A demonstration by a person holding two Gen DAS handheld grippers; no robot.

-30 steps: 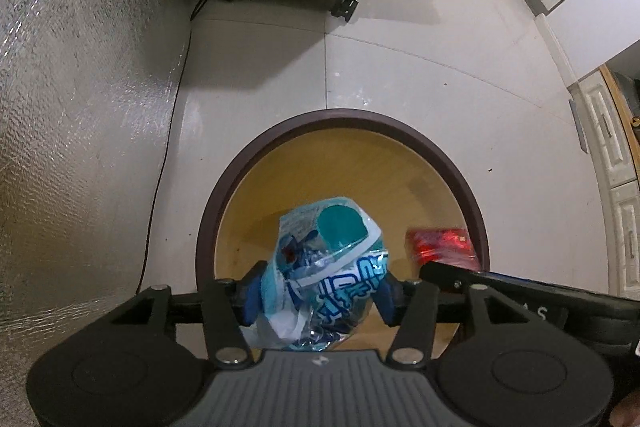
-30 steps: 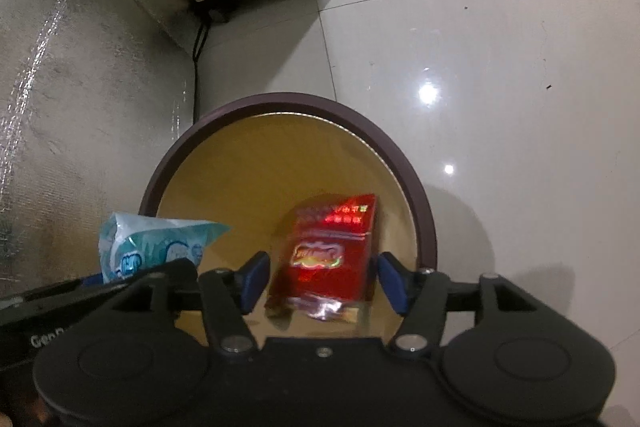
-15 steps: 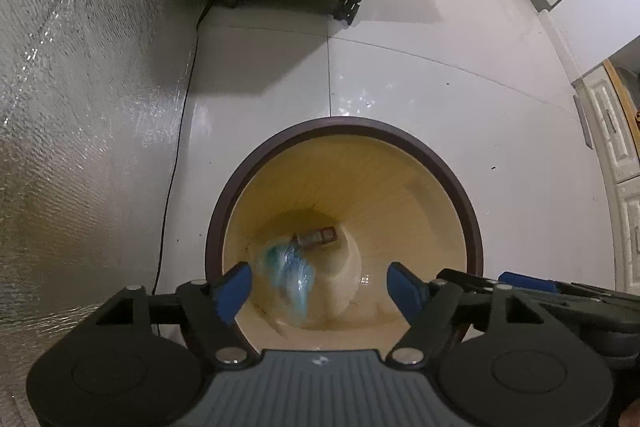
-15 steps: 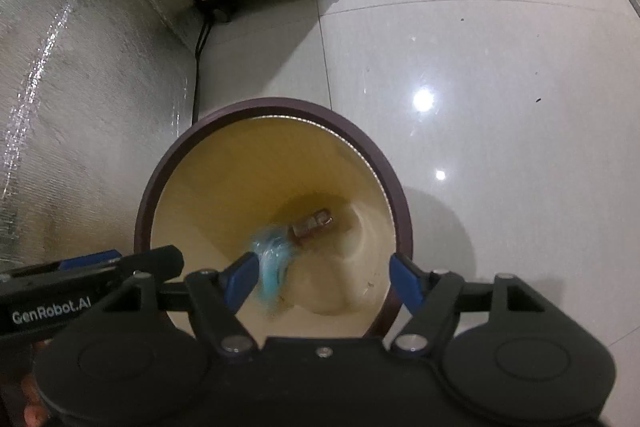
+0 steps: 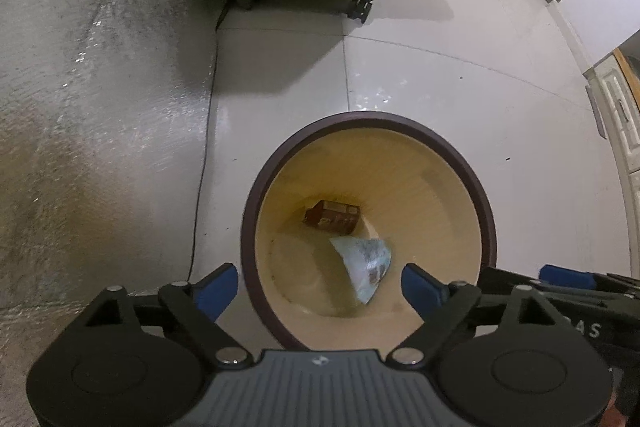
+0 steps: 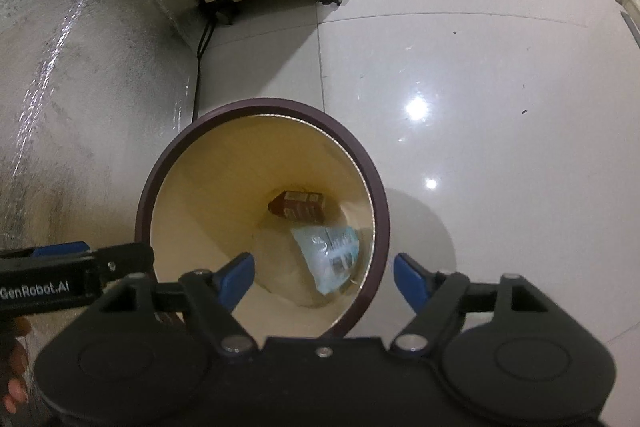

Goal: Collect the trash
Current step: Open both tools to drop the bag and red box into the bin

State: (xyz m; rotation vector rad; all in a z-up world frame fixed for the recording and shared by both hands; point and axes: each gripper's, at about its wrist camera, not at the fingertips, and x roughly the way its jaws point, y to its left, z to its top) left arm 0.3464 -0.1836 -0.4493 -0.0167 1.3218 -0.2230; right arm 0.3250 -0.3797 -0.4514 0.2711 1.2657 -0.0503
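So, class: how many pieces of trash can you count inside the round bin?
2. A dark brown carton lies at the bottom of the bin, on the far side; a pale blue wrapper lies just nearer, against the wall. Something may be hidden beneath them.

Pale-blue wrapper (image 5: pixel 362 263) flat in bin (image 5: pixel 476 187)

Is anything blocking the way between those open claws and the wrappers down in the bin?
Nothing visible. The bin has no lid, and the blue wrapper and brown packet lie uncovered at its bottom, below both opening grippers.
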